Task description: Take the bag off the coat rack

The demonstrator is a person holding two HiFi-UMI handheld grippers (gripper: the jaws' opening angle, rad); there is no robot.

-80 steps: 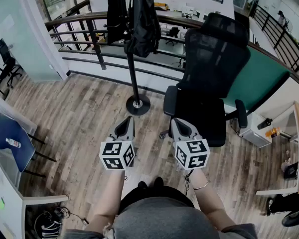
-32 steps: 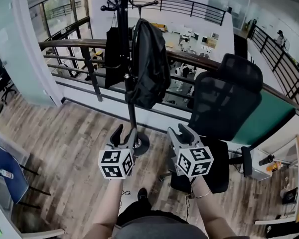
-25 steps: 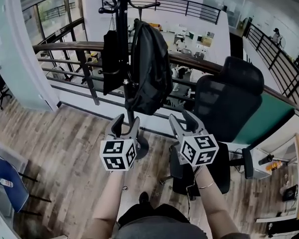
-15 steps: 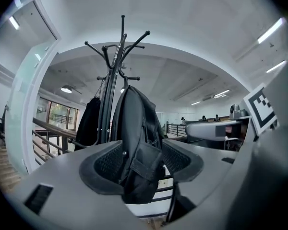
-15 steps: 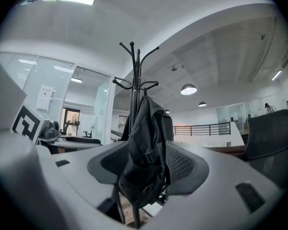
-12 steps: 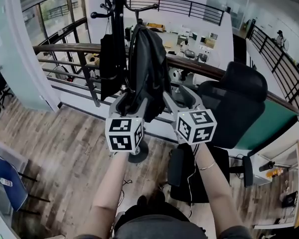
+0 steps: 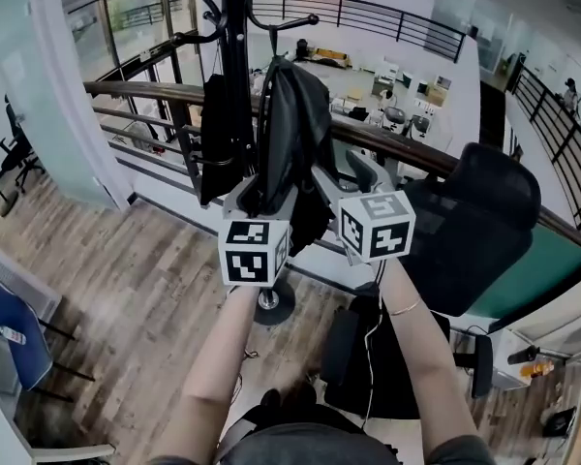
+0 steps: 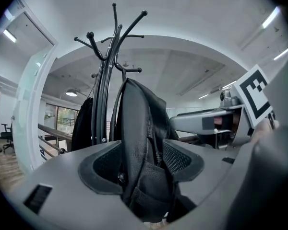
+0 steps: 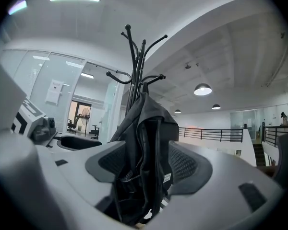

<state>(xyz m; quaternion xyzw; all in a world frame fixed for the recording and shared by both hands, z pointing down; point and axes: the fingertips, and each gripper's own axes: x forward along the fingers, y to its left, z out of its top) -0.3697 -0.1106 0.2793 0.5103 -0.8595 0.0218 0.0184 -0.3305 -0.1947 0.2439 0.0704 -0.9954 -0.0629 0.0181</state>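
Above plank floor [image 7: 145,260] by balcony railing [image 7: 136,90], left claw [image 8: 143,162], right claw [image 9: 149,166] just opening wide, hung bag [image 7: 290,124] seemingly loose between each

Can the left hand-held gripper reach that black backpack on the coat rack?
Probably yes: the left hand-held gripper has the backpack between its jaws, which have just been opening; nothing blocks it.

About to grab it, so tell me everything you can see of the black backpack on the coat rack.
The black fabric backpack hangs upright and slack from an upper hook of the black metal coat rack, a small pale tag on its side. Its lower part stands between the open jaws of the left gripper and the right gripper, which have just been opening.
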